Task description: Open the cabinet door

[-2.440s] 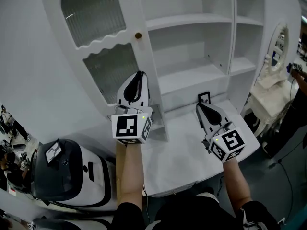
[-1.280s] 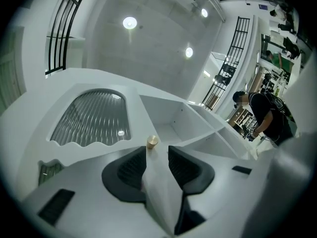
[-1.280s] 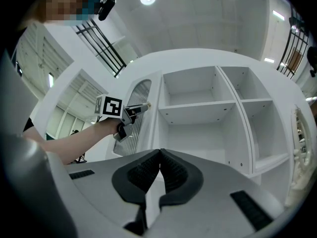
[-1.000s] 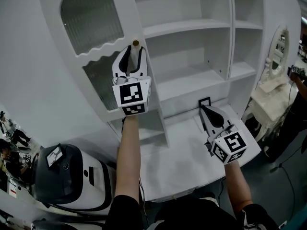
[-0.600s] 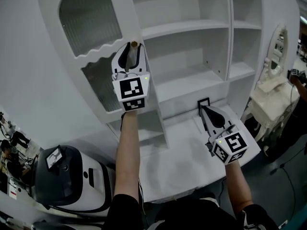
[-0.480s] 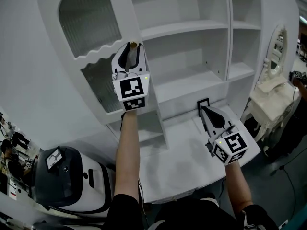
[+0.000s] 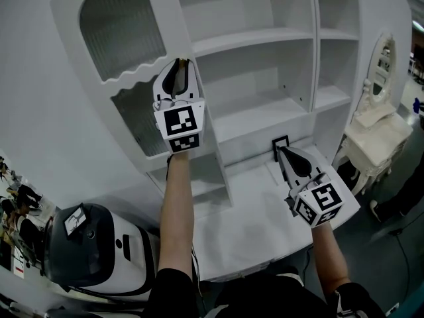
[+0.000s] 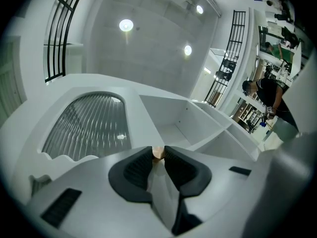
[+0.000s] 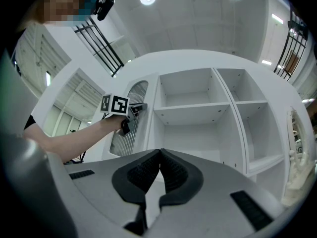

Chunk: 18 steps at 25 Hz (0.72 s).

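Note:
The white cabinet door (image 7: 126, 52) has two ribbed glass panes and stands swung out to the left of the open shelves. Its small brass knob (image 8: 158, 154) sits on the door's right edge. My left gripper (image 7: 183, 62) is raised to that knob; its jaws are closing, the knob lies between the black pads (image 8: 136, 168), and both tips touch it. In the right gripper view the left gripper (image 9: 141, 106) shows at the door's edge. My right gripper (image 7: 281, 150) hovers low over the cabinet's counter, shut and holding nothing (image 9: 159, 151).
Empty white shelves (image 7: 258, 38) fill the cabinet to the right of the door. A small black-framed card (image 7: 281, 140) stands on the counter (image 7: 252, 204) just beyond my right gripper. A white and black machine (image 7: 99, 244) sits lower left, a white dresser with an oval mirror (image 7: 384, 65) far right.
My left gripper rose from beside the door's lower pane to the knob, and its jaws narrowed round it. The right gripper stayed where it was.

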### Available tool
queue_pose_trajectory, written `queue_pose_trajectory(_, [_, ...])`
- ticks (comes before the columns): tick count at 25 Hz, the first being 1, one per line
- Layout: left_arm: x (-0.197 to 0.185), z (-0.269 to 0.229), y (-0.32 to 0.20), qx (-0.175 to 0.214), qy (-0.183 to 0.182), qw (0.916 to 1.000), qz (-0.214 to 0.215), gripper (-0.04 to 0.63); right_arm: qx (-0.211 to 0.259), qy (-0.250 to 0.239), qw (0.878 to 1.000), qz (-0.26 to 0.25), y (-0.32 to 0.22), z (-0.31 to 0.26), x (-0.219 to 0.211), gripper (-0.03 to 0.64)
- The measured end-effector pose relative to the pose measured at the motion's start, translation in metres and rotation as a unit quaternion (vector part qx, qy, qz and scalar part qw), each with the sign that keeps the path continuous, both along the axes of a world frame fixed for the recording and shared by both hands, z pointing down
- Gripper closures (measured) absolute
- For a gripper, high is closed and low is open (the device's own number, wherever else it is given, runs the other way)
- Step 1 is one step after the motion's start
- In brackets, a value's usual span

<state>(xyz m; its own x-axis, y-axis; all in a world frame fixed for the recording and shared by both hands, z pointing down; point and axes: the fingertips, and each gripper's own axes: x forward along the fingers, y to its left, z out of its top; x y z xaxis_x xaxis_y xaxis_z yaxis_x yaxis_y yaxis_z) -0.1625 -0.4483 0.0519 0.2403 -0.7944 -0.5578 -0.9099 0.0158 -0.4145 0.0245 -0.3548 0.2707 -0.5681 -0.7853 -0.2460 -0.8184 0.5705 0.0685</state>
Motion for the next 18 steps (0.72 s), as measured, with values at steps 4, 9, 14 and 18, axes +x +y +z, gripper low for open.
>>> queue_pose_trajectory(4, [0.001,0.001,0.005,0.005,0.001,0.9999,0.01,0.506,-0.003,-0.001,1.0,-0.003,0.001,0.002,-0.002,0.6])
queue_pose_trajectory(9, [0.004,0.0,0.014,0.008,0.0,0.9998,0.017,0.508,-0.005,-0.001,1.0,-0.005,0.002,0.002,-0.003,0.6])
queue_pose_trajectory(14, [0.007,0.0,0.027,0.018,0.007,0.9993,0.031,0.509,-0.009,0.005,1.0,-0.009,0.003,0.004,-0.003,0.6])
queue_pose_trajectory(18, [0.008,-0.001,0.036,0.02,0.013,0.9988,0.042,0.511,-0.008,0.004,1.0,-0.011,0.003,0.001,-0.003,0.6])
